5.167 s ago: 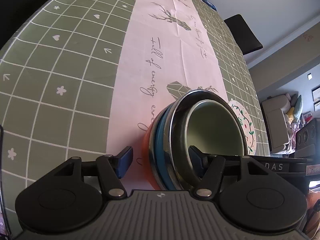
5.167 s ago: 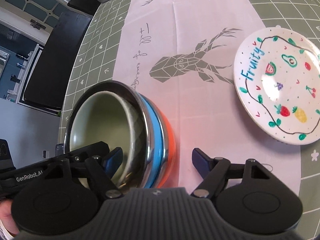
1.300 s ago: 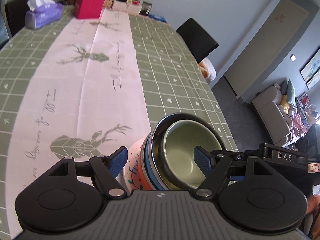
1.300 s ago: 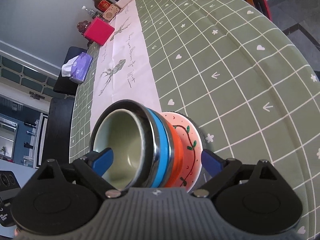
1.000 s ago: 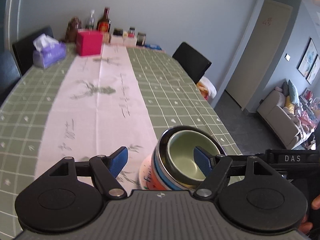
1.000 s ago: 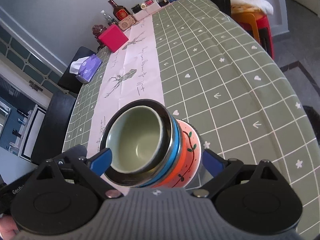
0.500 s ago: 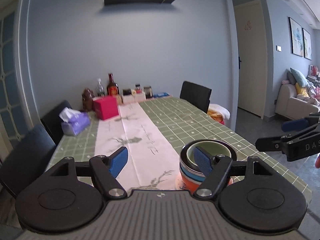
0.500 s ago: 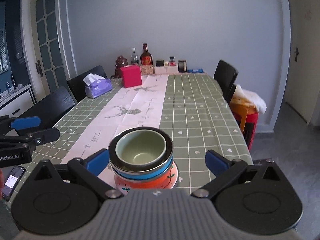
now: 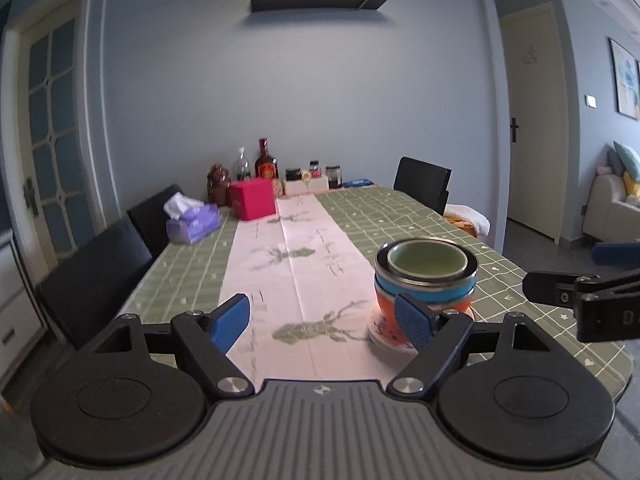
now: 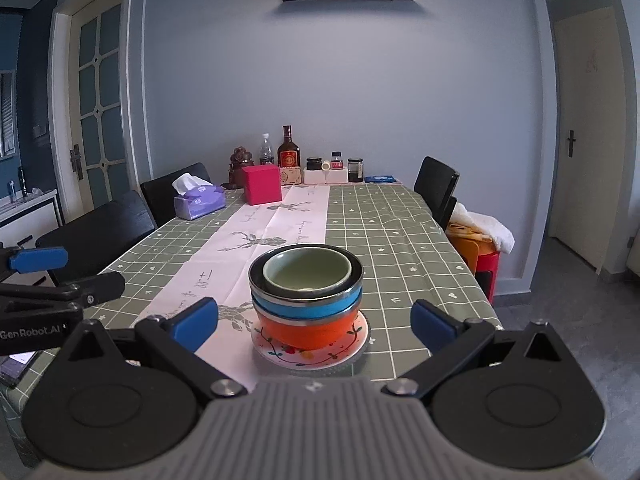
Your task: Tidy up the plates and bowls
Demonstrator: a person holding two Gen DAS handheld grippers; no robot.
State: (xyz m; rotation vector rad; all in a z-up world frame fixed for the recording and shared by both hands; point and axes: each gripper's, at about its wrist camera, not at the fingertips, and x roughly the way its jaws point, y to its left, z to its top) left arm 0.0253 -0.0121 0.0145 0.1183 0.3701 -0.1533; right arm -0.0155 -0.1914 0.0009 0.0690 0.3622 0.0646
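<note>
Bowls: green bowl (image 10: 307, 272) nested in a steel-rimmed blue bowl (image 10: 306, 302), atop an orange bowl (image 10: 308, 330).
Plate: fruit-patterned plate (image 10: 352, 347) under my stack, near the table's (image 10: 404, 240) front edge.
Left gripper (image 9: 322, 318): mine, jaws just been opening, wide, nothing between.
Right gripper (image 10: 314, 320): spread wide, empty, short of the stack.

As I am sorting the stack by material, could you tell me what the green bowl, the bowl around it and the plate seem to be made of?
Green bowl: probably glazed ceramic, with a thick, softly shining rim.
Bowl around it: likely steel, with a thin mirror-bright rim.
Plate: probably glazed ceramic, white with painted fruit.
</note>
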